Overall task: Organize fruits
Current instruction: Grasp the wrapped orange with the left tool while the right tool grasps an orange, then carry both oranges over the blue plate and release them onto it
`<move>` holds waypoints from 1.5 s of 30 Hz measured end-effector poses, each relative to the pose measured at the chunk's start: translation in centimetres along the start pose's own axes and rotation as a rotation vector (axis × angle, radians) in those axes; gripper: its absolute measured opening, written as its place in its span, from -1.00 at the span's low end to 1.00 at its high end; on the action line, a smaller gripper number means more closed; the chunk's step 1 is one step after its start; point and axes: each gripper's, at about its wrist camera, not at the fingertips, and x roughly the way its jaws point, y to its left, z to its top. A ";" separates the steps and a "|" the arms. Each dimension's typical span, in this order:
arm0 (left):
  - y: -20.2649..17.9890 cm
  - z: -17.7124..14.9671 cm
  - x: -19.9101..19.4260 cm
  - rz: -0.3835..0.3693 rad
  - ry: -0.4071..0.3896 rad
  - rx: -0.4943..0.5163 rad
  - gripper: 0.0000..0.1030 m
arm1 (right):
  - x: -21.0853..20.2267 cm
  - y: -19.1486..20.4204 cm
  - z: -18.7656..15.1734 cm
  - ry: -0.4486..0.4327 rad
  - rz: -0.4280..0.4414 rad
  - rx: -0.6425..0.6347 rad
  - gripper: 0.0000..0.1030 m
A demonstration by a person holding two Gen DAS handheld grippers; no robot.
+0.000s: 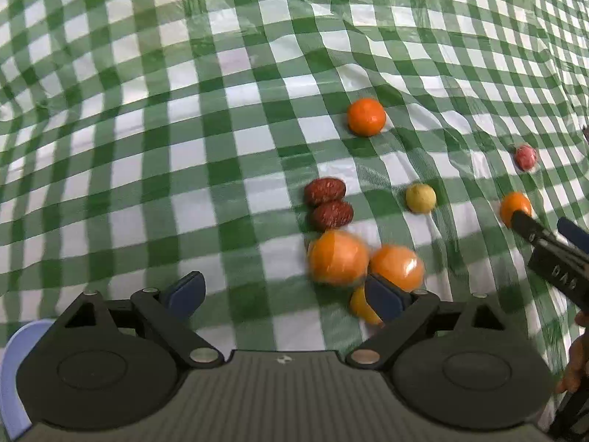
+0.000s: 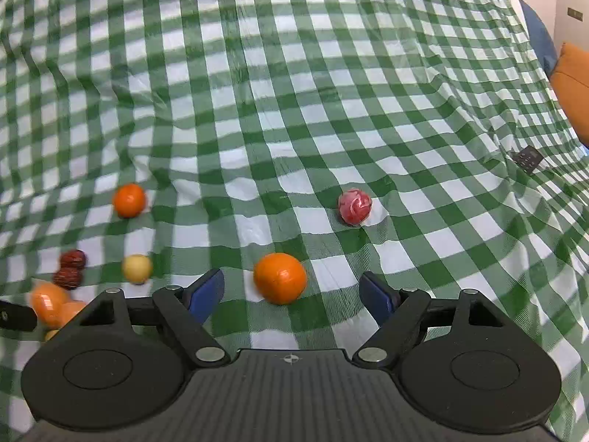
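Both claws spread: right gripper (image 2: 292, 293) flanks an orange (image 2: 280, 278); left gripper (image 1: 285, 293) empty

We see a yellow fruit (image 1: 362, 307) mostly hidden behind the left gripper's right finger (image 1: 383, 300), beside two motion-blurred oranges (image 1: 338, 258). Far right of the fingers, a hand (image 1: 578, 361) is cut off by the edge. Left of the right gripper's fingers (image 2: 204, 293), those oranges (image 2: 48, 302) blur again.

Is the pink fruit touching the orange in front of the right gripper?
No, the pink fruit lies apart from the orange, with bare checked cloth between them.
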 end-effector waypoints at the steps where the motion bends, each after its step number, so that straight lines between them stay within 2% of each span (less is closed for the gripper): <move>1: -0.1 0.1 0.3 -0.003 0.002 -0.001 0.86 | 0.6 0.1 0.0 0.007 0.004 -0.001 0.59; 4: -0.8 0.7 1.4 -0.018 0.006 0.006 0.82 | 2.1 0.3 -0.2 0.023 0.004 -0.011 0.59; 6: -1.2 0.9 2.0 -0.002 0.005 0.020 0.81 | 3.1 0.5 -0.3 0.044 0.014 -0.021 0.57; 7: -1.3 1.0 2.4 -0.018 0.014 0.025 0.69 | 3.5 0.7 -0.5 0.055 0.023 -0.027 0.51; 8: -1.4 1.0 2.7 -0.046 0.022 0.022 0.38 | 3.7 0.8 -0.7 0.048 0.028 -0.033 0.42; 9: -1.3 1.1 3.0 -0.087 0.036 0.012 0.17 | 3.7 0.8 -0.8 0.022 0.027 -0.043 -0.06; 10: -1.0 1.2 2.6 -0.121 0.033 0.004 -0.23 | 3.3 0.9 -0.9 0.008 0.033 -0.056 -0.26; 16: -0.4 -0.1 -0.1 -0.094 -0.068 0.034 -0.22 | 0.2 0.5 -0.5 -0.020 0.048 -0.031 -0.30; 21: 2.5 -2.6 -5.2 -0.081 -0.117 -0.008 -0.22 | -4.4 0.9 0.0 -0.074 0.092 -0.027 -0.30; 28: 6.8 -9.4 -13.9 -0.019 -0.128 -0.083 -0.22 | -13.8 5.2 -1.5 -0.100 0.286 -0.081 -0.30; 35: 11.3 -16.3 -20.9 0.050 -0.124 -0.157 -0.22 | -22.0 10.9 -5.3 -0.028 0.481 -0.152 -0.30; 40: 14.2 -20.9 -23.9 0.050 -0.113 -0.199 -0.22 | -27.4 15.0 -8.0 -0.010 0.588 -0.228 -0.30; 45: 16.2 -24.4 -25.6 0.025 -0.126 -0.265 -0.22 | -30.4 18.0 -9.7 0.011 0.634 -0.297 -0.30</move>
